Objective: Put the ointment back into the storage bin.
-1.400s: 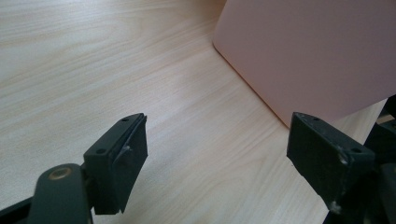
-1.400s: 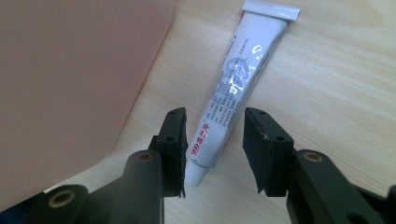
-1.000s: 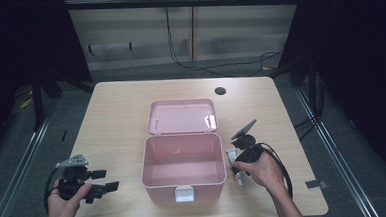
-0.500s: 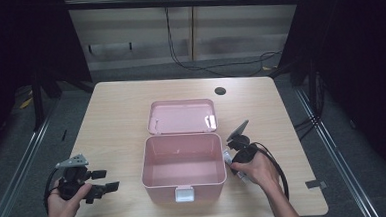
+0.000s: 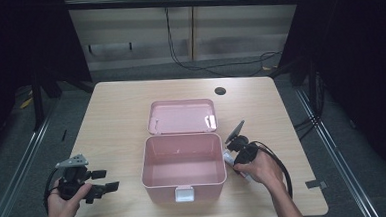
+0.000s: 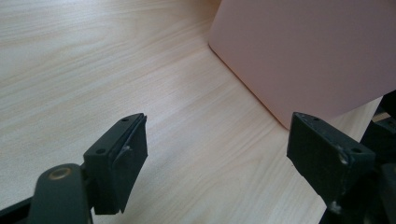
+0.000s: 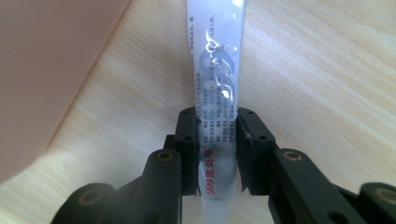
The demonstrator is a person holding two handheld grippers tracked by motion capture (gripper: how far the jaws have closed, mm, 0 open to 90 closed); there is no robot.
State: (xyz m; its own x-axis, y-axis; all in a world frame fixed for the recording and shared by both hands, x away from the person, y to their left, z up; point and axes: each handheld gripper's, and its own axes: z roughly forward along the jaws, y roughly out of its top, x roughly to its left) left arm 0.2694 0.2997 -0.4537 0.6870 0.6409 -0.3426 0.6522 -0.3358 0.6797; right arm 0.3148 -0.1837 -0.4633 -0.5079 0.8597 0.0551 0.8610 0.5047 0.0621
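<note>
An open pink box (image 5: 183, 161) stands mid-table, its lid (image 5: 181, 116) lying flat behind it. Just right of the box, my right gripper (image 5: 232, 155) is low over the table; its jaws have just been closing and are shut on a white tube (image 5: 227, 159). In the right gripper view the pads (image 7: 246, 140) press both sides of the printed tube (image 7: 217, 70), which lies on the wood and runs away from me. My left gripper (image 5: 106, 179) is held near the table's front left corner, open. Between its jaws (image 6: 217, 154) there is bare wood, with the pink box wall (image 6: 308, 51) ahead.
A dark round hole (image 5: 220, 91) is set into the table near the back right. The right gripper's cable (image 5: 279, 166) loops beside the hand. A small grey tape strip (image 5: 314, 184) lies at the front right. Black frames and floor rails surround the table.
The right gripper has edged slightly toward the box's right wall and settled on the tube. The left hand and gripper have kept still.
</note>
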